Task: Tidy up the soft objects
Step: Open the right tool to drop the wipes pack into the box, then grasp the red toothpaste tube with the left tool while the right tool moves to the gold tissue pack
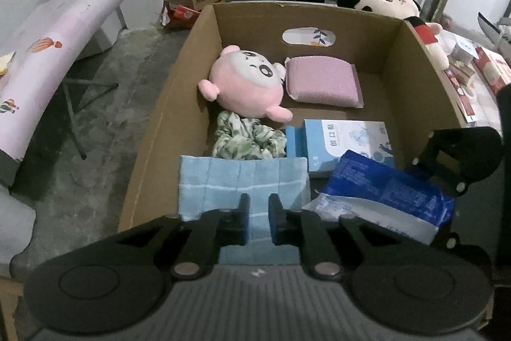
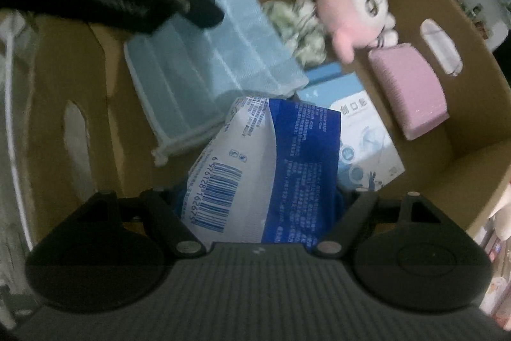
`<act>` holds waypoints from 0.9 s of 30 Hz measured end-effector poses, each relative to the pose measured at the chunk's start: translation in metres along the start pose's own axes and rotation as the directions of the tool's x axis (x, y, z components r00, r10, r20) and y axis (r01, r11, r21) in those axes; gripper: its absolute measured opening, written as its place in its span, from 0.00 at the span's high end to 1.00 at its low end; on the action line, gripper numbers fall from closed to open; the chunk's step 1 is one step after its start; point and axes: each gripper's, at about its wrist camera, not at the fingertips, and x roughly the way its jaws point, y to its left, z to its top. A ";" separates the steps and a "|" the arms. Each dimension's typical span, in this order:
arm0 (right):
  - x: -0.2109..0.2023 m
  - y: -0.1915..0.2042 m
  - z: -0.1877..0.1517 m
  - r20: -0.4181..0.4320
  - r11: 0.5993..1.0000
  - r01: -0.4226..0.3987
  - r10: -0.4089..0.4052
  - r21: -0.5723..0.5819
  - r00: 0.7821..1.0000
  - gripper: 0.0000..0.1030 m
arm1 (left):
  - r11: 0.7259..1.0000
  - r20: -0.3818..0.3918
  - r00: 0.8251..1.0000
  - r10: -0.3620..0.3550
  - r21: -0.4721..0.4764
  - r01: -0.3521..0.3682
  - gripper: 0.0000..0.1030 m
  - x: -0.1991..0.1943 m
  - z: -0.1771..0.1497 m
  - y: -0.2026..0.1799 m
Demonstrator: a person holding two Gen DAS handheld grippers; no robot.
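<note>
Far off to the left of the left gripper point(image 1: 258, 214) a long pink roll point(image 1: 60, 53) lies over the grey floor. The big cardboard box point(image 1: 172, 104) is right in front of this gripper. The gripper's two fingers are a little bit apart, and nothing is pinched between them. The blue cloth point(image 1: 242, 178) lies flat in the box just under and past the fingertips. Past the cloth sits a green and white scrunchie point(image 1: 249, 139), then the pink plush toy point(image 1: 246, 85). To the right of the plush toy is a pink sponge point(image 1: 322, 82). Nearer, a light blue box point(image 1: 345, 143) lies on the box floor.

To the right, the right gripper point(image 2: 266, 197) is clamped on a blue and white packet point(image 2: 271, 162), with its fingers wide around it. The packet hangs over the near end of the cardboard box. Behind the far right wall of the box sits a big doll point(image 1: 389, 2) with black hair.
</note>
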 end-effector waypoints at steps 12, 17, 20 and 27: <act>-0.033 -0.016 -0.006 0.151 0.965 0.251 -0.238 -0.070 0.959 0.11 | 0.999 0.048 0.999 0.018 0.037 -0.020 0.80 -0.016 0.001 -0.016; -0.076 -0.045 -0.016 0.279 0.969 0.244 -0.247 0.046 0.928 0.12 | 0.999 0.084 0.996 0.005 0.032 -0.008 0.80 -0.031 0.006 -0.026; -0.112 -0.074 -0.040 0.379 0.962 0.210 -0.263 0.176 0.887 0.12 | 0.999 0.123 0.992 -0.021 0.036 0.017 0.80 -0.048 0.007 -0.038; -0.187 -0.154 -0.169 0.532 0.827 0.159 -0.480 0.539 0.697 0.11 | 0.990 0.201 0.974 -0.106 0.113 0.084 0.80 -0.086 0.009 -0.096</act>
